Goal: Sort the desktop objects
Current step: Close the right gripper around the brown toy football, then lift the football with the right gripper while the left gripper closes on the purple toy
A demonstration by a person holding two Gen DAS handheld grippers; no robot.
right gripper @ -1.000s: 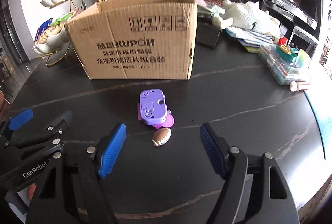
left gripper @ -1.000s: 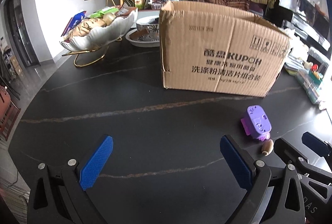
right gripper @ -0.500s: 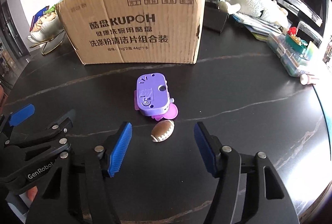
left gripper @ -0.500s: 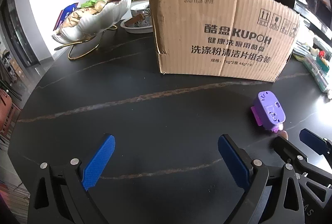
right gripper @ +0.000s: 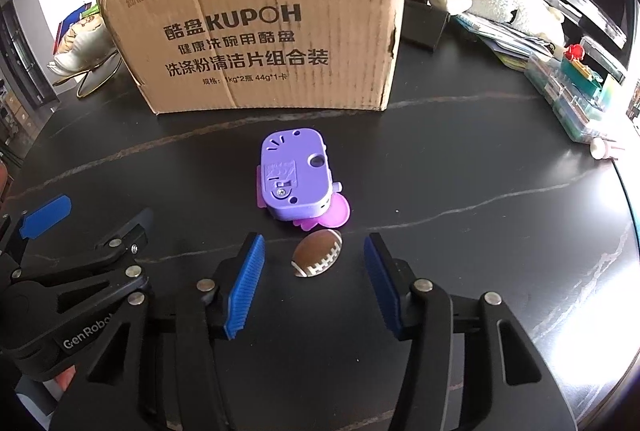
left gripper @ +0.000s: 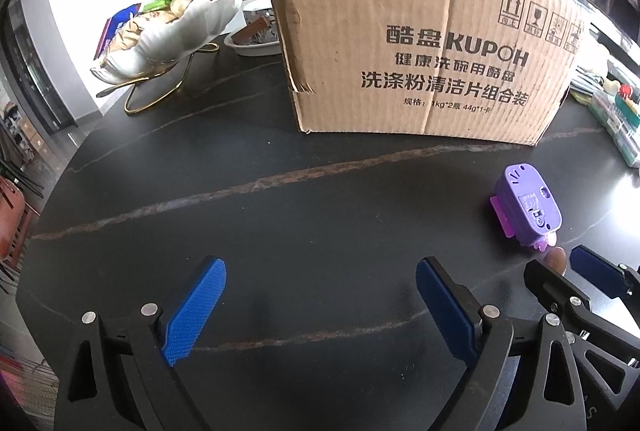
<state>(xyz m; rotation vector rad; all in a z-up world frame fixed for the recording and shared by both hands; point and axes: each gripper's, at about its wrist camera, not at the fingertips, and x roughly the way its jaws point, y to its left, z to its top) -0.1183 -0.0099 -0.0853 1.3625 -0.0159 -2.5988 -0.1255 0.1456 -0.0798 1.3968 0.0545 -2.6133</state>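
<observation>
Now my right gripper (right gripper: 314, 281), jaws apart, brackets the mini football (right gripper: 317, 253) by the purple toy (right gripper: 295, 175) — prob lining up a grab; left gripper (left gripper: 320, 311) gapes idle.

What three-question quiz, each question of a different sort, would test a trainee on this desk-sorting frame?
1. True or false: the right gripper has its jaws shut on the toy football.
2. Multiple choice: the purple plastic toy lies (A) inside the cardboard box, (B) on the black table in front of the box, (C) between the left gripper's jaws.
3. Fill in: the football lies between the purple toy and the ____ gripper.

Key: 1. False; the jaws are open, the ball lies between their tips, untouched. 2. B. 3. right.
</observation>
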